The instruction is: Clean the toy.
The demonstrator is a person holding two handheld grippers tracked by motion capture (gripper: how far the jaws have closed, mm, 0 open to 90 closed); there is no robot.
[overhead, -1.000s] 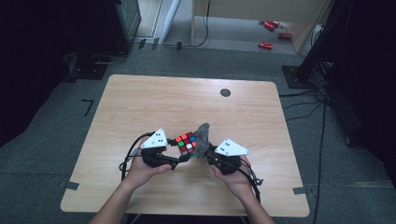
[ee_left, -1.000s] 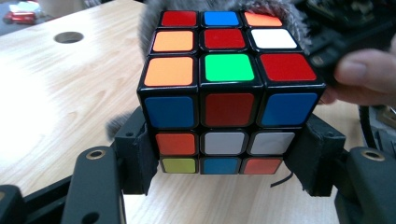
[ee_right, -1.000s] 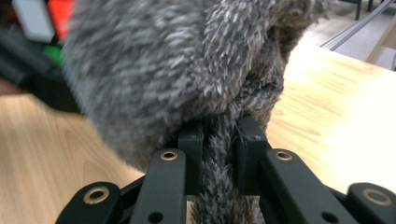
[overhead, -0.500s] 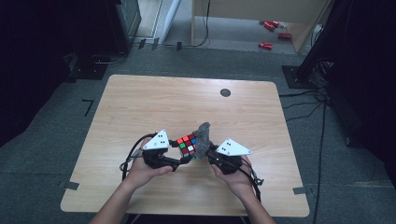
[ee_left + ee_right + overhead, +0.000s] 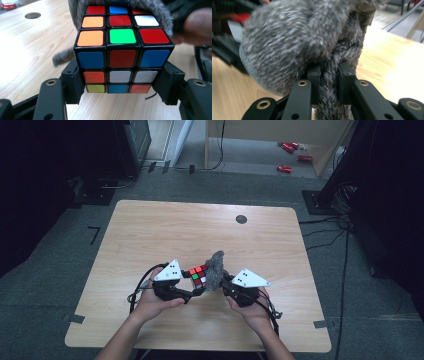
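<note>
A scrambled puzzle cube (image 5: 122, 50) with black edges is clamped between the jaws of my left gripper (image 5: 120, 85), just above the wooden table. The high view has the cube (image 5: 199, 275) near the table's front middle, with my left gripper (image 5: 192, 287) at its left. A fuzzy grey cloth (image 5: 307, 42) is pinched between the jaws of my right gripper (image 5: 329, 85). The cloth (image 5: 216, 270) lies against the cube's far right side, and my right gripper (image 5: 223, 285) holds it from the right. In the left gripper view the grey cloth (image 5: 155, 10) drapes over the cube's top far edge.
The wooden table (image 5: 165, 230) has a round dark hole (image 5: 241, 219) near its far edge. Black cables (image 5: 137, 290) trail from the grippers over the front part. Red objects (image 5: 285, 168) lie on the floor beyond the table.
</note>
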